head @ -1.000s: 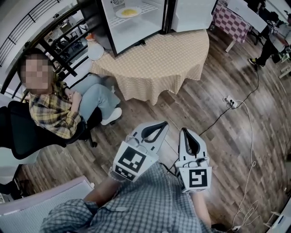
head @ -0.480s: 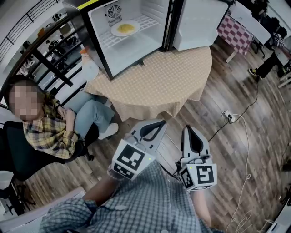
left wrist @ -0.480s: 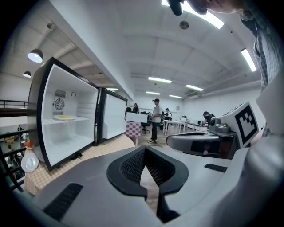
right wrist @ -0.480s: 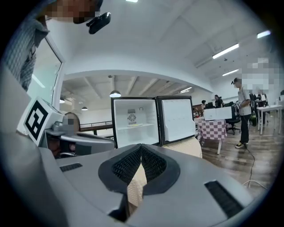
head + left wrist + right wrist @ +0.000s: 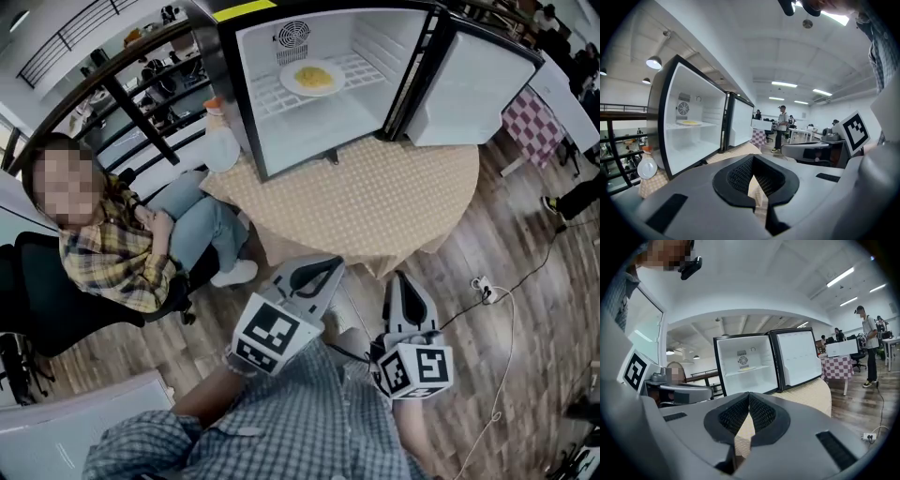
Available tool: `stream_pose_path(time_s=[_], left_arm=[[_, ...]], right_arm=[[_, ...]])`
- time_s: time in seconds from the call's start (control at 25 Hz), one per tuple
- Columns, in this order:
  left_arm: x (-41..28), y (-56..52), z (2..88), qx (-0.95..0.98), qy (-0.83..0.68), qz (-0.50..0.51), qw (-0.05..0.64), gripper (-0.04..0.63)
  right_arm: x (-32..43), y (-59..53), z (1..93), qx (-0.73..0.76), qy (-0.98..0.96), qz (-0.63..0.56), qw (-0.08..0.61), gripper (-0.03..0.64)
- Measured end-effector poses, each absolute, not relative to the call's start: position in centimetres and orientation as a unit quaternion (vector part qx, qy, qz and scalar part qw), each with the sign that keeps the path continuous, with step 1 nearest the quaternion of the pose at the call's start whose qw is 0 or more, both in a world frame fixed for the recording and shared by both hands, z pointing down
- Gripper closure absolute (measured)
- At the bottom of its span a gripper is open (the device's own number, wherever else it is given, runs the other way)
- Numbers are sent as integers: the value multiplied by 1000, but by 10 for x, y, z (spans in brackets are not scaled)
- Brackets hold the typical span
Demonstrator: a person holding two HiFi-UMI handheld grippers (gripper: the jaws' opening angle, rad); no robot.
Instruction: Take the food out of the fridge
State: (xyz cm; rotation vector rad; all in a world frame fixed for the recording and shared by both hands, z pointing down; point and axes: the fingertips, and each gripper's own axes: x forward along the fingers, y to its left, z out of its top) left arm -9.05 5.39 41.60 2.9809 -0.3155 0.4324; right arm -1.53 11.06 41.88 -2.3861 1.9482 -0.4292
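Observation:
A small white fridge [image 5: 337, 89] stands on a round table [image 5: 375, 202] with its door [image 5: 473, 84] swung open to the right. On its wire shelf lies a white plate of yellow food [image 5: 313, 77], also seen as the plate [image 5: 690, 123] in the left gripper view. My left gripper [image 5: 330, 268] and right gripper [image 5: 403, 281] hang side by side near my chest, well short of the table. Both are shut with nothing between the jaws. In the gripper views the left gripper [image 5: 753, 160] and right gripper [image 5: 749, 398] point at the fridge [image 5: 750, 364].
A seated person in a plaid shirt [image 5: 112, 253] sits left of the table on a black chair. A bottle and a white plate [image 5: 221, 145] rest at the table's left edge. Cables and a power strip [image 5: 483, 286] lie on the wood floor at right. Other people stand farther back [image 5: 780, 127].
The view has tilted, so the fridge and table now sit lower and larger in the head view. Both grippers stay shut, and the right one sits a little lower in the frame.

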Motion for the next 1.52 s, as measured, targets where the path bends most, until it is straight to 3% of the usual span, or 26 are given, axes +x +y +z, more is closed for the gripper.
stream_pose_path(time_s=[0.44,1.0,1.52], left_arm=[[-80,-9,419,960,-228,141,79,589],[3,-71,405,916,-360,119,134,589],[30,-92,398,868,-462,99,150,589]], right_arm=[[9,23,419,-684,717,-134,9,607],[99,-70,406,-563,815,-133,-34,607],[129,-122,405,-475,865,-158,-20,607]])
